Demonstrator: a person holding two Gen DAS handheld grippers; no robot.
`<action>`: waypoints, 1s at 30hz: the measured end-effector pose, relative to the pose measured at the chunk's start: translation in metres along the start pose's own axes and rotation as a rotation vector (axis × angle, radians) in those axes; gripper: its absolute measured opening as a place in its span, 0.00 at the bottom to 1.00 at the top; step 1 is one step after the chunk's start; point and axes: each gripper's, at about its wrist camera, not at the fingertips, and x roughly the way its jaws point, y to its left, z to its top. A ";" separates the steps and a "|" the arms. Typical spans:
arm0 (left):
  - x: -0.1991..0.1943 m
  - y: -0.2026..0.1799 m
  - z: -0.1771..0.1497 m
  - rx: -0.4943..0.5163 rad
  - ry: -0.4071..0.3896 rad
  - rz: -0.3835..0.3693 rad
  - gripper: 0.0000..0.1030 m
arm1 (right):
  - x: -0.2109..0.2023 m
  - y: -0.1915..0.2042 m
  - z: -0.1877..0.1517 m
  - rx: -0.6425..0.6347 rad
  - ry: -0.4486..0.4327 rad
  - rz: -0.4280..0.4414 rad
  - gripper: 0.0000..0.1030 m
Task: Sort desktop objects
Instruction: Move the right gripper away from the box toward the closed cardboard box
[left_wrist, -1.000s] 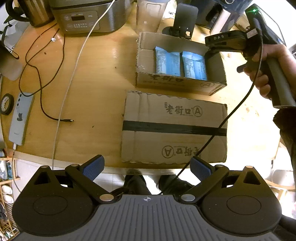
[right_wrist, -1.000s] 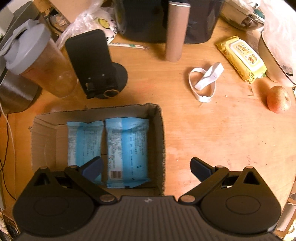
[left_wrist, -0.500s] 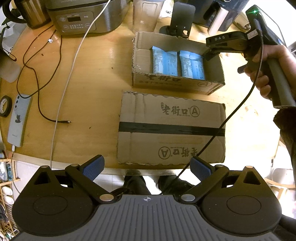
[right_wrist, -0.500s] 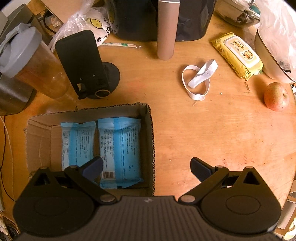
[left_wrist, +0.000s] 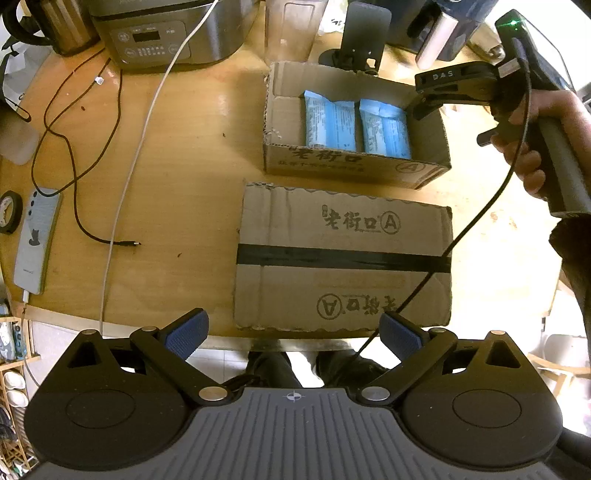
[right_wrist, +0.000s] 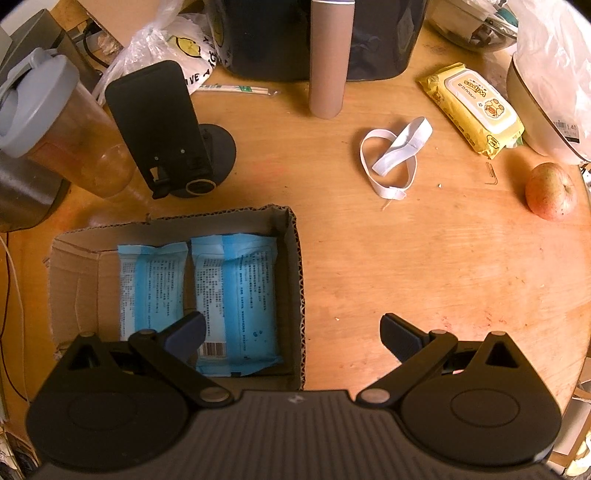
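Right wrist view has risen: right gripper (right_wrist: 291, 332), jaws wide and empty, leaves two blue packs (right_wrist: 236, 295) boxed; elastic band (right_wrist: 391, 158) probably next.

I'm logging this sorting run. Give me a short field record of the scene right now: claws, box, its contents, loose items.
left claw: open, empty, above the table's near edge
right claw: open, empty, over the open box's right wall
open box: cardboard, holds two blue packets side by side
taped box: closed, just in front of the open box
loose items: yellow wipes pack, white elastic band, apple
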 end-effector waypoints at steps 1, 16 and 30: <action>0.001 0.000 0.001 -0.002 0.001 0.001 0.98 | 0.000 0.000 0.000 0.001 0.000 0.001 1.00; 0.010 0.002 0.033 0.008 -0.013 0.009 0.98 | -0.001 -0.003 -0.006 0.016 0.006 0.009 1.00; 0.019 0.005 0.050 0.015 -0.007 0.013 0.98 | -0.012 -0.007 -0.034 0.043 0.011 0.035 1.00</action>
